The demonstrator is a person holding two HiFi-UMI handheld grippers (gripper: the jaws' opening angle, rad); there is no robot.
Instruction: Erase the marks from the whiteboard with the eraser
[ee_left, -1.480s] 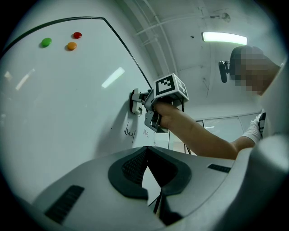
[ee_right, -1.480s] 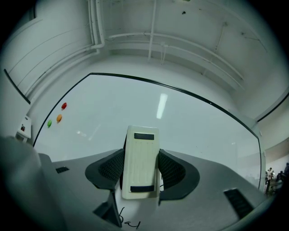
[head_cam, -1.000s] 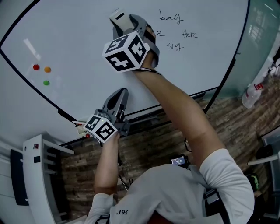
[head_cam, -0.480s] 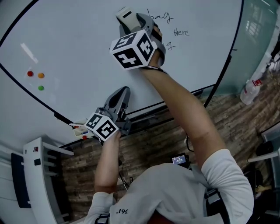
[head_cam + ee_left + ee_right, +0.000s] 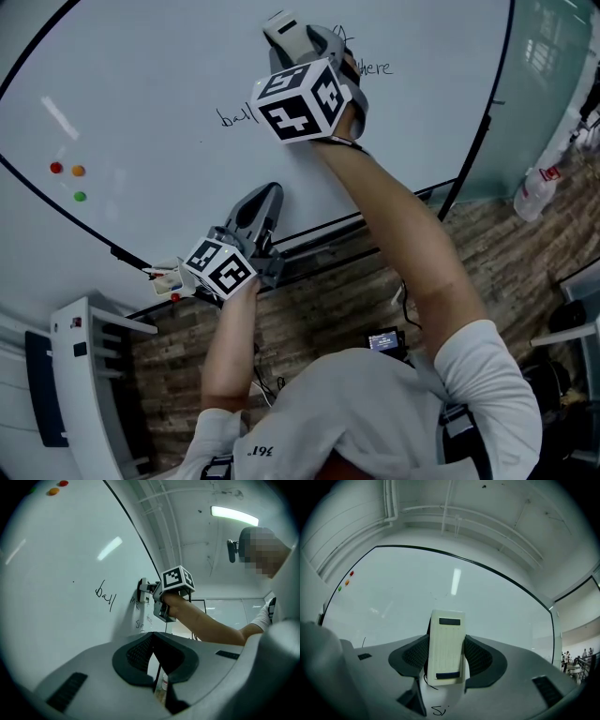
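The whiteboard (image 5: 141,84) fills the upper head view. On it are the handwritten words "ball" (image 5: 236,116) and "there" (image 5: 373,67). My right gripper (image 5: 302,42) is raised against the board, shut on a cream eraser (image 5: 284,26). Between its jaws in the right gripper view stands the eraser (image 5: 446,648), with the mark "sig" (image 5: 439,709) just below it. The left gripper (image 5: 262,202) hangs low near the board's bottom rim, shut on nothing. From the left gripper view, "ball" (image 5: 106,596) lies left of the eraser (image 5: 142,588).
Red (image 5: 56,168), orange (image 5: 78,171) and green (image 5: 80,196) magnets sit at the board's left. Markers lie on the ledge (image 5: 167,278) by the left gripper. A white stand (image 5: 89,375) is at lower left. A bottle (image 5: 532,194) stands at the right.
The right gripper has carried the eraser rightward across the board toward "there". "bag" and "sig" no longer show in the head view, and "ball" has come into view at its left.
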